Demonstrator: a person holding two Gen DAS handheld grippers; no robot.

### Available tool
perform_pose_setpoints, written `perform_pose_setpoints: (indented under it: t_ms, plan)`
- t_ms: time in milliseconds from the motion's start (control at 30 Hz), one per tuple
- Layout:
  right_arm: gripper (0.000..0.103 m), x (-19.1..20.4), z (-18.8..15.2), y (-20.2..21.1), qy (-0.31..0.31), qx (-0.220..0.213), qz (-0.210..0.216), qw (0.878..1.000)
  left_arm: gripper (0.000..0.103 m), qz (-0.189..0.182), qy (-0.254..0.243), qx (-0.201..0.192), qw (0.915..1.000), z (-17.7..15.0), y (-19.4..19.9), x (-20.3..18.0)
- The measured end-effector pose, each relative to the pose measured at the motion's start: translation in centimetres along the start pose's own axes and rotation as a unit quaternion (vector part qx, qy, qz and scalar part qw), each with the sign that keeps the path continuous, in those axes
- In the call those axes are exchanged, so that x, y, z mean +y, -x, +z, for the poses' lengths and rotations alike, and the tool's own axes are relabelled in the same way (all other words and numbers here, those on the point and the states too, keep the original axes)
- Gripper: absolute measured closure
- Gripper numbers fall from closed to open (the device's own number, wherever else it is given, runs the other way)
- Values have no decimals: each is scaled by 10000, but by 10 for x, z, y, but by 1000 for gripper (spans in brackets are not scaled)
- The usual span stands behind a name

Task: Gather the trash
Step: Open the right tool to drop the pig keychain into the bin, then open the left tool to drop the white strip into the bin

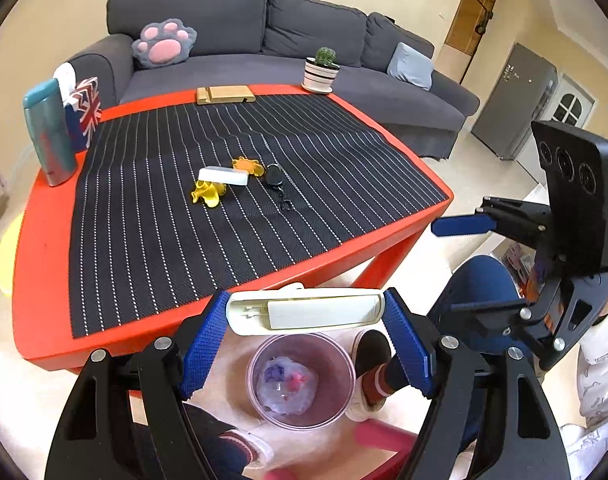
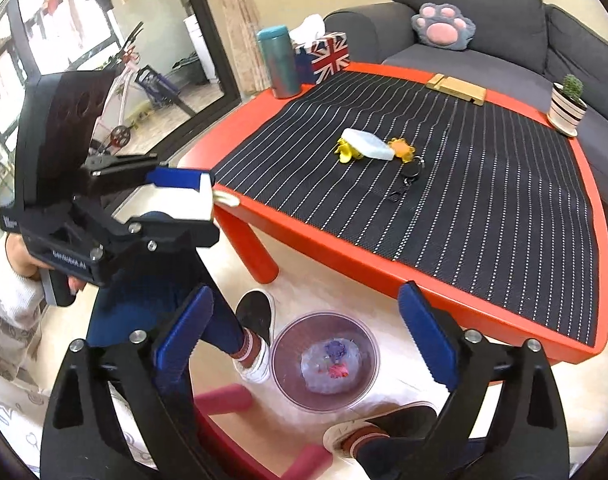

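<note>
Left gripper [image 1: 307, 312] clamped on one white flat case [image 1: 305, 312], blue pads pressed to both its ends, held directly above one clear bin [image 1: 301, 380] on the floor; one crumpled plastic wad [image 1: 287, 386] already inside. Seen from the left wrist: one red table [image 1: 44, 280] under one black striped mat [image 1: 164, 220], carrying two yellow-orange scraps [image 1: 208, 194], one white packet [image 1: 223, 176], one black key fob [image 1: 274, 176], one teal bottle [image 1: 50, 132], one flag-printed tissue box [image 1: 86, 110], one wooden stand [image 1: 224, 94], one potted cactus [image 1: 321, 70]. One grey sofa [image 1: 304, 32] behind, with one paw cushion [image 1: 164, 42]. Seen from the right wrist: right gripper [image 2: 304, 344] spread wide, nothing between its two blue fingers [image 2: 427, 344], poised over the same bin, the wad lying at its bottom. Two shoes [image 2: 256, 316] beside the bin. Same scraps, packet and fob clustered mid-mat. At left, the other gripper pinching the white case beside the table corner.
</note>
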State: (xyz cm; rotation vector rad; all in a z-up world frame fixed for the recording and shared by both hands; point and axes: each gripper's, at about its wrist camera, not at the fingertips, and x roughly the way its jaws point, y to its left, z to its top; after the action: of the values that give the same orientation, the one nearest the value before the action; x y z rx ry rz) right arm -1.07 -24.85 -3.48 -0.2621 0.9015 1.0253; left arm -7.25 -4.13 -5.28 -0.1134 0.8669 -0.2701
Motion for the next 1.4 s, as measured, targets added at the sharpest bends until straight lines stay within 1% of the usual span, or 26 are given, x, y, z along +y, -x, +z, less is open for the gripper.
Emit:
perform_pose_setpoints:
  t_ms: [567,900,1233,1400]
  plan:
    - [7,-8,-2,18,-207,-213,-254,9992,29,-127,-200,110,9997,-3,-6,-19]
    - [7,-18,-2,37,-370,-469,-429,9973,29,-213,-393,257,9987,-5,-15,-34]
    - [7,-24,-9,41,-469,-516,-504,9963,29,-332,-497,444,9972,-11,-25,-46]
    - [7,-26,-11,43,-500,-532,-510,9960,29,-390,-515,463,9968,-12,-25,-50]
